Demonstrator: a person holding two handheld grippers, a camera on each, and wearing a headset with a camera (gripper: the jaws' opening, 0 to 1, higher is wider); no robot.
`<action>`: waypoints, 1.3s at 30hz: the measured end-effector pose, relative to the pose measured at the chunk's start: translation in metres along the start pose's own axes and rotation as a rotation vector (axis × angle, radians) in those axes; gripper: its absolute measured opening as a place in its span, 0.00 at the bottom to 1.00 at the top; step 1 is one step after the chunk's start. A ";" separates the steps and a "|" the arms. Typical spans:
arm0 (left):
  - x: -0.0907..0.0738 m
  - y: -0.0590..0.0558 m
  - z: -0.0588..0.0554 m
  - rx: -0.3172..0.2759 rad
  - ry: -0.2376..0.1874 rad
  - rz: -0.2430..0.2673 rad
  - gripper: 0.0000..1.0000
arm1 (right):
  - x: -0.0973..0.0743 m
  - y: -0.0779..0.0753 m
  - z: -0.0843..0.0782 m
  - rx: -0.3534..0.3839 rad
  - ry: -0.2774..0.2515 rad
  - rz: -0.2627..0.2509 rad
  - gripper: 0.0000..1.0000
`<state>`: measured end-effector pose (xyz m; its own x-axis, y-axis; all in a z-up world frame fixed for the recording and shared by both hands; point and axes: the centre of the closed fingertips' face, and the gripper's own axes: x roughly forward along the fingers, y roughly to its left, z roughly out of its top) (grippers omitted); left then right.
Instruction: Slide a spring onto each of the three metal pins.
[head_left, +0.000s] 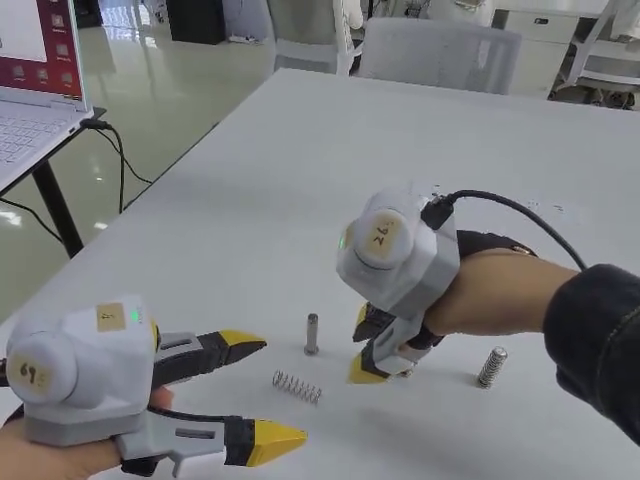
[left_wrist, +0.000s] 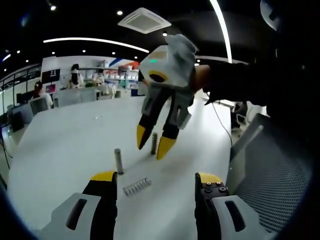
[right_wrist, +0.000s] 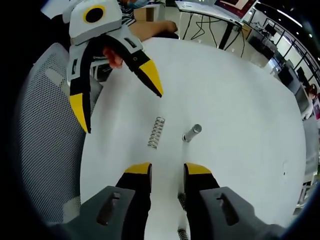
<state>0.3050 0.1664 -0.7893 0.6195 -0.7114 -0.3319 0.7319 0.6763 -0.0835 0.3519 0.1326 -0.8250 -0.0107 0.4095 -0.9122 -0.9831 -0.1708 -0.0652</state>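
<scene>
A bare metal pin stands upright on the white table. A loose spring lies flat just in front of it. A second pin with a spring on it stands further right. My right gripper hovers right of the bare pin, jaws a little apart and holding nothing. A coiled bit of spring shows low between its jaws. My left gripper stands wide open and empty, with the loose spring just beyond its tips.
A grey mesh chair stands at the table's near edge. A laptop sits on a side table at the far left, its cable hanging down. The right gripper's black cable trails across the table.
</scene>
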 end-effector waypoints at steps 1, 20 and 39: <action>0.000 0.000 0.000 0.000 0.000 0.000 0.58 | 0.001 0.002 0.003 0.001 -0.005 0.002 0.22; -0.003 0.003 -0.005 -0.003 0.011 0.003 0.56 | 0.032 0.016 0.023 0.052 -0.035 0.021 0.16; -0.004 0.004 -0.007 -0.008 0.014 0.005 0.55 | 0.052 0.016 0.017 0.113 -0.022 0.006 0.11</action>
<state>0.3032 0.1734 -0.7948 0.6189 -0.7054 -0.3455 0.7267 0.6812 -0.0890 0.3330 0.1666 -0.8671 -0.0196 0.4287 -0.9032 -0.9973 -0.0717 -0.0124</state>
